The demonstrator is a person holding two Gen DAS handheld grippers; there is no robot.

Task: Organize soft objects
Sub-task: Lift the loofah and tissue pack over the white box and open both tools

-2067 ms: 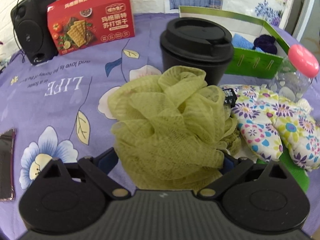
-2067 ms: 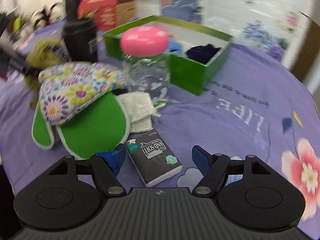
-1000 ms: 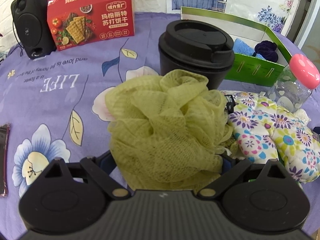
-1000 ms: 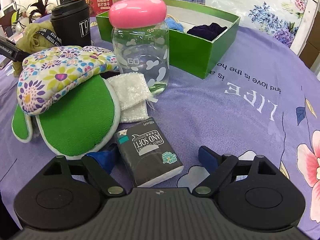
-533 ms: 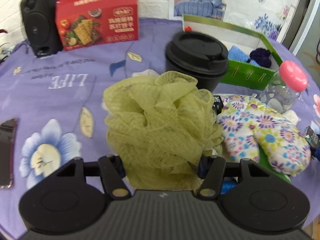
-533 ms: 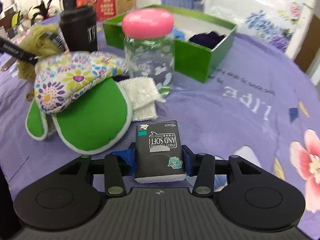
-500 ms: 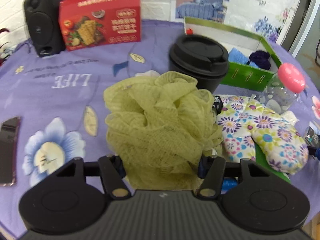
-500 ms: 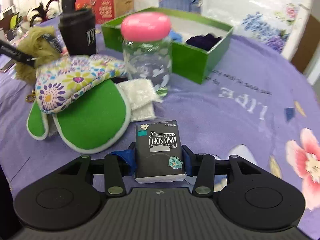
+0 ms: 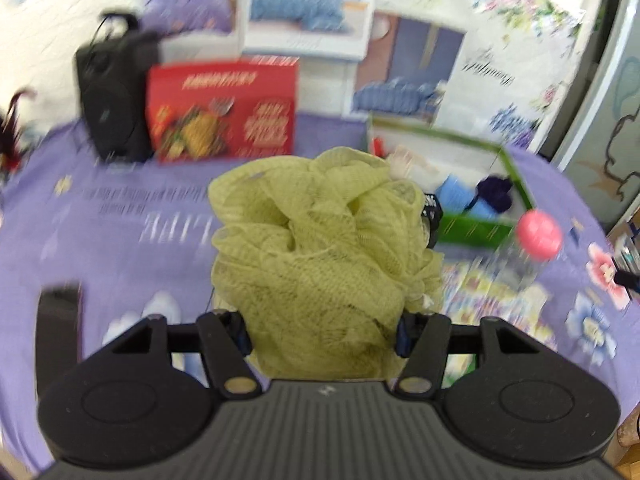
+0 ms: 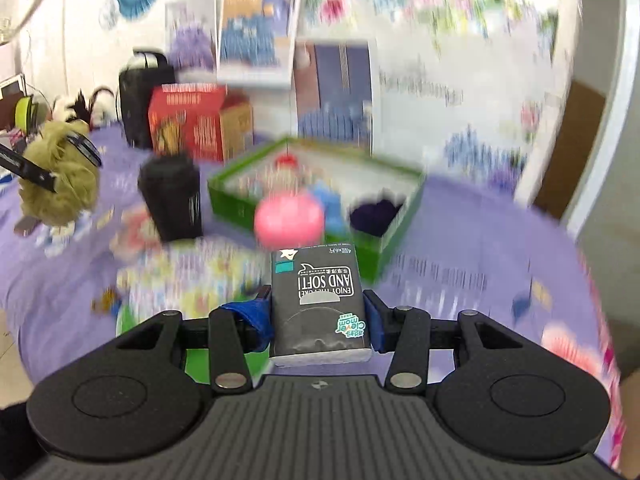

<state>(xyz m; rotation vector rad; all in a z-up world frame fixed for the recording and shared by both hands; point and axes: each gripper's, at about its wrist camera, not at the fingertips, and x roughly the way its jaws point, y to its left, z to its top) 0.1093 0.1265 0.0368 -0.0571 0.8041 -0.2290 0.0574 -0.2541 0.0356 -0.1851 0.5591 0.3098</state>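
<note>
A yellow-green mesh bath sponge (image 9: 324, 256) fills the middle of the left wrist view, and my left gripper (image 9: 322, 328) is shut on it, held above the purple flowered tablecloth (image 9: 120, 240). In the right wrist view my right gripper (image 10: 318, 314) is shut on a black tissue pack (image 10: 318, 300), also raised off the table. The sponge (image 10: 60, 176) in the left gripper shows at the far left there. A green open box (image 10: 384, 236) with a blue cloth (image 10: 330, 204) and a dark purple item (image 10: 374, 212) stands ahead of both grippers.
A black lidded cup (image 10: 172, 200), a pink-lidded clear jar (image 10: 288, 216) and flowered oven mitts (image 9: 492, 292) lie between the grippers and the box. A red cracker box (image 9: 222, 112) and a black speaker (image 9: 114, 100) stand at the back left. A dark phone (image 9: 58, 320) lies at left.
Both grippers closed, the left on the sponge and the right on the tissue pack, then lifted them off the table. The views now look further toward the back wall.
</note>
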